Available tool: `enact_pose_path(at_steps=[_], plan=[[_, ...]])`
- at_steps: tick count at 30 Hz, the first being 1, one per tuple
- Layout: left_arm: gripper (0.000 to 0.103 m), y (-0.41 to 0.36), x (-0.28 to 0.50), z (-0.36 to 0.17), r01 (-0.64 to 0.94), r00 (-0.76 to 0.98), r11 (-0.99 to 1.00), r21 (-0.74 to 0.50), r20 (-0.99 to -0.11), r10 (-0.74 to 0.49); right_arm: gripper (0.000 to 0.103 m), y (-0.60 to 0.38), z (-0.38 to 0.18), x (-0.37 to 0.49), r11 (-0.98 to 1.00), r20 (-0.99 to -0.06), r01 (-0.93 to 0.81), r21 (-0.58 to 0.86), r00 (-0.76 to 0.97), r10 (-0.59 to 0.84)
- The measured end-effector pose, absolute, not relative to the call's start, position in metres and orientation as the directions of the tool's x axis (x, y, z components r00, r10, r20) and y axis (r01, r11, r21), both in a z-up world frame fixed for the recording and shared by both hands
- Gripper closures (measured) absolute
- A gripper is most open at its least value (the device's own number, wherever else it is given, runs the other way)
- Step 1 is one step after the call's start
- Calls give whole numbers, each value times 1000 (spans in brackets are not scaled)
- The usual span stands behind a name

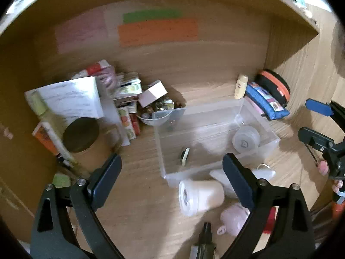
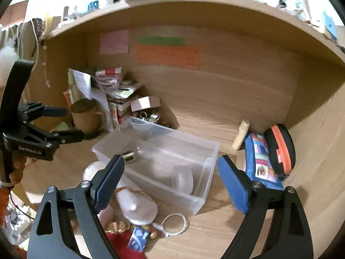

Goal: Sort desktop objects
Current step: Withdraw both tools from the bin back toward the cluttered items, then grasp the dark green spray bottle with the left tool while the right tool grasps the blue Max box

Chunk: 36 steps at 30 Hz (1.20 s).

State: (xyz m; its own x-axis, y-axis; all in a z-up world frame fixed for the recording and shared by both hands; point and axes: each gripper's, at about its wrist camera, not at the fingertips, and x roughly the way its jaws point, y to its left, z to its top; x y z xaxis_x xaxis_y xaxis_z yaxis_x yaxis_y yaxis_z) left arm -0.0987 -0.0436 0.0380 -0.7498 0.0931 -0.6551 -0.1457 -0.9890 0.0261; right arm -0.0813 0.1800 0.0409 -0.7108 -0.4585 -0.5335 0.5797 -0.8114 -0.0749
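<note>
A clear plastic bin [image 1: 254,151] [image 2: 202,198] stands on the wooden desk. Inside lie a small dark and cream object [image 1: 185,155] [image 2: 129,155] and a translucent round container [image 1: 245,139] [image 2: 183,180]. My left gripper [image 1: 172,177] is open and empty, above the bin's near edge; it also shows in the right wrist view [image 2: 69,123]. My right gripper [image 2: 170,181] is open and empty over the bin; it also shows in the left wrist view [image 1: 310,118]. A white jar [image 1: 199,196] lies on its side in front of the bin, beside a pink trinket [image 1: 234,219].
A pile of boxes, papers and a brown round tin [image 1: 80,135] fills the back left corner. A cream tube [image 1: 241,86], a blue pouch [image 1: 266,101] and a black-orange case [image 1: 273,87] lie at the back right. Sticky notes [image 2: 167,56] hang on the back wall.
</note>
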Motion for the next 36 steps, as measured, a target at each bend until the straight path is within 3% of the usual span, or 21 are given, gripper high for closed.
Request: enact_pose_path(at_steps=[10, 23, 36], plan=[[4, -63, -37, 25, -85, -774, -996, 26, -631, 50, 16, 199, 23, -41, -828, -539, 560, -22, -704, -462], [4, -51, -15, -46, -124, -669, -992, -30, -736, 106, 17, 207, -50, -27, -848, -647, 529, 32, -636, -421], [4, -33, -13, -90, -162, -604, -986, -39, -786, 130, 21, 204, -96, -31, -843, -710, 522, 128, -545, -445]])
